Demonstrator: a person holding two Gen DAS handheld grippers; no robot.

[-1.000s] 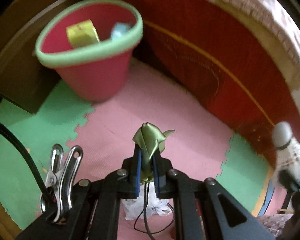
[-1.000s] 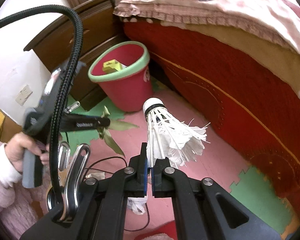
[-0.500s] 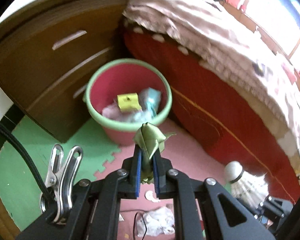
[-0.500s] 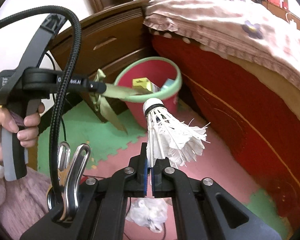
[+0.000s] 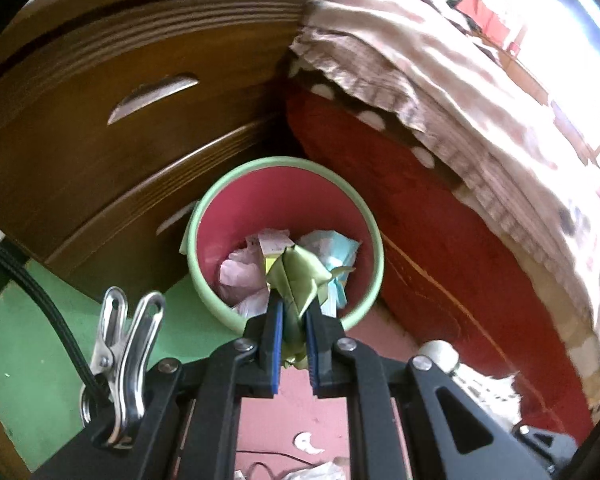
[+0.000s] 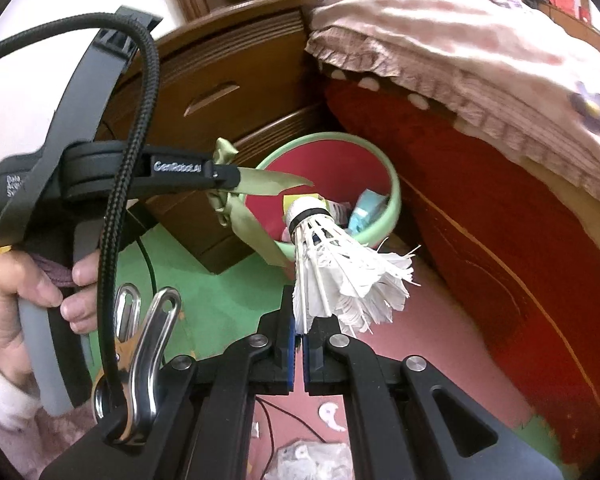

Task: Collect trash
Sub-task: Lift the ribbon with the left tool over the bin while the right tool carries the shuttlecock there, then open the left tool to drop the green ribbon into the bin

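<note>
A red bin with a pale green rim (image 5: pixel 364 216) (image 6: pixel 394 196) stands on the floor between a wooden drawer unit and a bed, with several scraps of paper and wrappers inside. My left gripper (image 5: pixel 294 312) (image 6: pixel 224 174) is shut on a crumpled olive-green ribbon (image 5: pixel 298 276) (image 6: pixel 268 182) and hangs over the bin's near rim. My right gripper (image 6: pixel 300 320) is shut on the feathers of a white shuttlecock (image 6: pixel 340 272) (image 5: pixel 476 380), cork end up, just in front of the bin and right of the left gripper.
A brown drawer unit (image 5: pixel 132 92) stands left of the bin, a red bed base (image 5: pixel 440 232) with a frilled pink cover (image 5: pixel 480 92) to its right. Green and pink foam mats (image 6: pixel 204 280) cover the floor. White paper scraps (image 6: pixel 332 416) and crumpled plastic (image 6: pixel 312 460) lie below.
Both grippers have moved toward the bin. The left one rose with the ribbon until it looks down into the bin; the right one followed with the shuttlecock.
</note>
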